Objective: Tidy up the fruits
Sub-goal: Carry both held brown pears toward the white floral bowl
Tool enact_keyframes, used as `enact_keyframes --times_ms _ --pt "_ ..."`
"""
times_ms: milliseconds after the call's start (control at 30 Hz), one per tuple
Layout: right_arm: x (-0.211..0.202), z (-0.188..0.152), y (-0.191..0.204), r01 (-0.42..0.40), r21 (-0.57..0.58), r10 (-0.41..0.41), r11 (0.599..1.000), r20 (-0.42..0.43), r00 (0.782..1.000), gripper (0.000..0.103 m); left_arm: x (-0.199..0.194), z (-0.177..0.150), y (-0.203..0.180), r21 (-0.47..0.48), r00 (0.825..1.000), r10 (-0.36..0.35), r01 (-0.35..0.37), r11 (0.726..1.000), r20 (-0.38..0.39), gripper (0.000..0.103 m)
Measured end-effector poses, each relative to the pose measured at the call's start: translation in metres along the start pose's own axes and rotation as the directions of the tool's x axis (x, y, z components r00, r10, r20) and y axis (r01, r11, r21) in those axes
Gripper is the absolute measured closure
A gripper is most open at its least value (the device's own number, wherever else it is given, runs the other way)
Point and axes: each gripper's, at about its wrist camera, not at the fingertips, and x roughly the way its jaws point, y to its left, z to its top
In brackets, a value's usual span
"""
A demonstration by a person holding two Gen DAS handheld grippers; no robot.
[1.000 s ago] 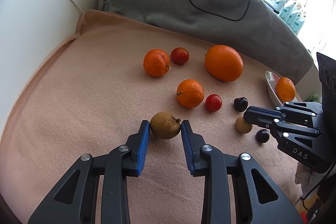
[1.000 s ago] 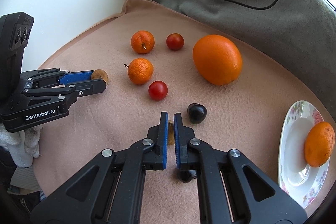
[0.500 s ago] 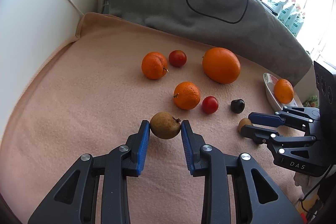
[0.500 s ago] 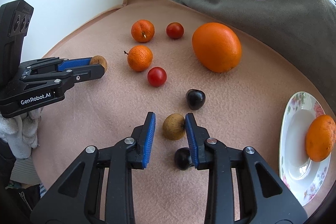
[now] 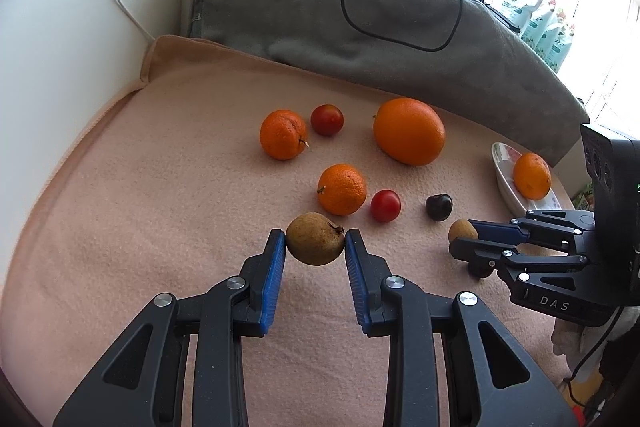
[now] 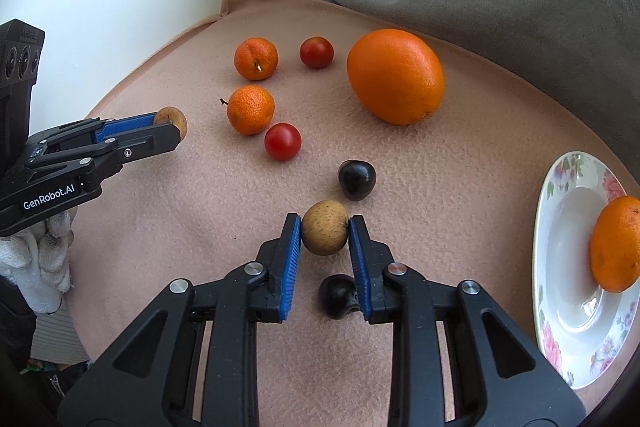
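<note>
Blanket [image 6: 460, 155]: peach fleece cloth, matt, finely pilled. Cushion [image 5: 304, 7]: grey-green soft cloth, matt. Plate [image 6: 560, 187]: glossy ceramic look, flower print on rim. Big orange [image 6: 396, 75]: dimpled peel, slight sheen. 2 tomatoes [image 6: 282, 141] [image 6: 316, 52]: smooth, shiny. Brown fruit [image 5: 315, 238]: rough, matt, speckled. Finger pads [image 5: 274, 277]: blue, ribbed. Glove [image 6: 38, 263]: white knit cloth.

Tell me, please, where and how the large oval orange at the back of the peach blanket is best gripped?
Judging by its shape, grip the large oval orange across its narrower middle, coming from above. Its long axis lies tilted on the peach blanket, and nothing crowds its sides. It may need wide-open jaws.
</note>
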Motion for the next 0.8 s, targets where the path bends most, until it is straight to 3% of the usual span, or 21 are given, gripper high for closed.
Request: enact_keyframes --times_ms 467,800 --pt "-0.061 -0.010 -0.027 -0.008 0.095 -0.003 0.995 0.122 0.993 0.077 -0.003 0.017 -0.059 0.085 0.995 -0.099 0.096 0.992 0.030 0.074" --pt "-0.101 -0.040 -0.069 0.066 0.192 -0.096 0.979 0.154 0.983 0.077 0.012 0.025 -0.115 0.157 0.981 -0.193 0.190 0.969 0.004 0.074"
